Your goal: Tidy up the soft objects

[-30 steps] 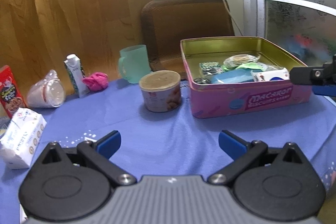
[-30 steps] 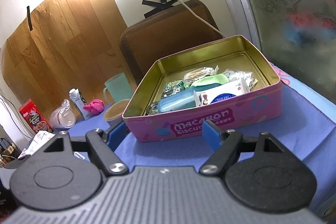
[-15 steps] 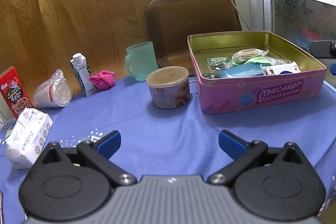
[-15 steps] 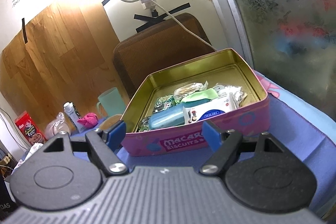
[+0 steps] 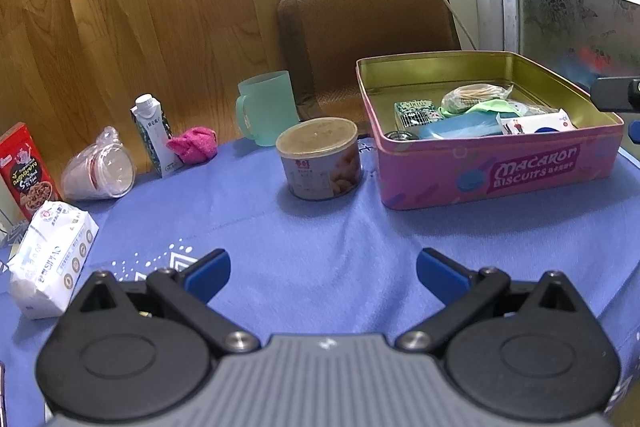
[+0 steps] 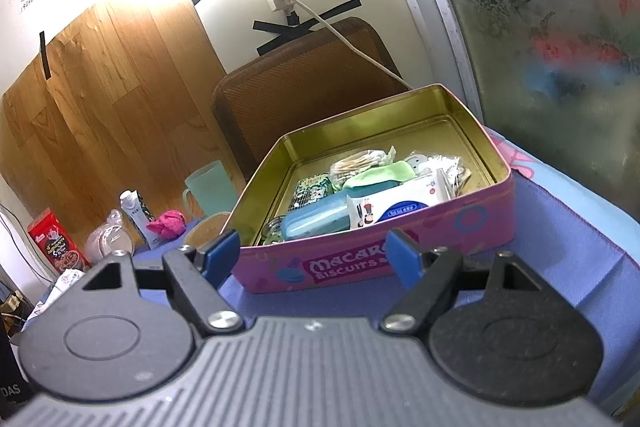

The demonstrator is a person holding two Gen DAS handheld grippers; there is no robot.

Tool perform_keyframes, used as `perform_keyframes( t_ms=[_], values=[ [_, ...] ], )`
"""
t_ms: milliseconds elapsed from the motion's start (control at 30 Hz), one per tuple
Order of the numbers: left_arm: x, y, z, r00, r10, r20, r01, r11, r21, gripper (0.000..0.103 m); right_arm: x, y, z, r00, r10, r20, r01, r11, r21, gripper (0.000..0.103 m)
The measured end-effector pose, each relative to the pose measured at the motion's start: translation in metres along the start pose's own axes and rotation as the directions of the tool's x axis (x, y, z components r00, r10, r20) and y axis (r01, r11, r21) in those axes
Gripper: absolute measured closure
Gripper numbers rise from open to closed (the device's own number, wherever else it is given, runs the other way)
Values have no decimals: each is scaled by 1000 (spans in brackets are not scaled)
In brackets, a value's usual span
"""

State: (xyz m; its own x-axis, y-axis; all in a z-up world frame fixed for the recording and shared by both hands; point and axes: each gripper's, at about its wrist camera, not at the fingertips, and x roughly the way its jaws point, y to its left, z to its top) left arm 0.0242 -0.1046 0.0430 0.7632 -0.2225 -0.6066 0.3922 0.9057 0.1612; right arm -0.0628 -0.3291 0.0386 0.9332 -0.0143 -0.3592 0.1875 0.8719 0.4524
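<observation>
Your desk [image 5: 320, 227] wears a blue cloth, with a brown chair back [image 5: 368, 27] standing behind it. The biggest thing on it is the pink biscuit tin [image 5: 496, 175], lid off, at the right; it holds a white tissue pack [image 6: 400, 203], a blue case [image 6: 316, 219], a green cloth [image 6: 380, 175] and a few small packets. Your left claw [image 5: 322, 269] hangs over bare cloth near the front edge, its jaws spread wide with nothing between them. Your right claw [image 6: 312, 251] sits just in front of the tin's near wall, jaws also wide apart and gripping nothing. At the far left edge lies a white wipes pack [image 5: 52, 263], with a red box [image 5: 26, 171] standing behind it. A round can [image 5: 320, 159] stands just left of the tin, a green mug [image 5: 266, 109] behind that. Further left stand a small carton [image 5: 154, 135] and a tipped clear cup [image 5: 100, 171]. The pink crumpled cloth [image 5: 193, 145] lies by the carton, well apart from both claws.
</observation>
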Motion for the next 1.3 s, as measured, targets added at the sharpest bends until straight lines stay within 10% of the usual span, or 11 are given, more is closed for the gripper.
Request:
perform_keyframes(
  t_ms=[1300],
  values=[
    [15,0,-10,997,-3,-71,2,1000,-14,0,22,10,-21,994,33,-107,-35,999,-13,21]
  ],
)
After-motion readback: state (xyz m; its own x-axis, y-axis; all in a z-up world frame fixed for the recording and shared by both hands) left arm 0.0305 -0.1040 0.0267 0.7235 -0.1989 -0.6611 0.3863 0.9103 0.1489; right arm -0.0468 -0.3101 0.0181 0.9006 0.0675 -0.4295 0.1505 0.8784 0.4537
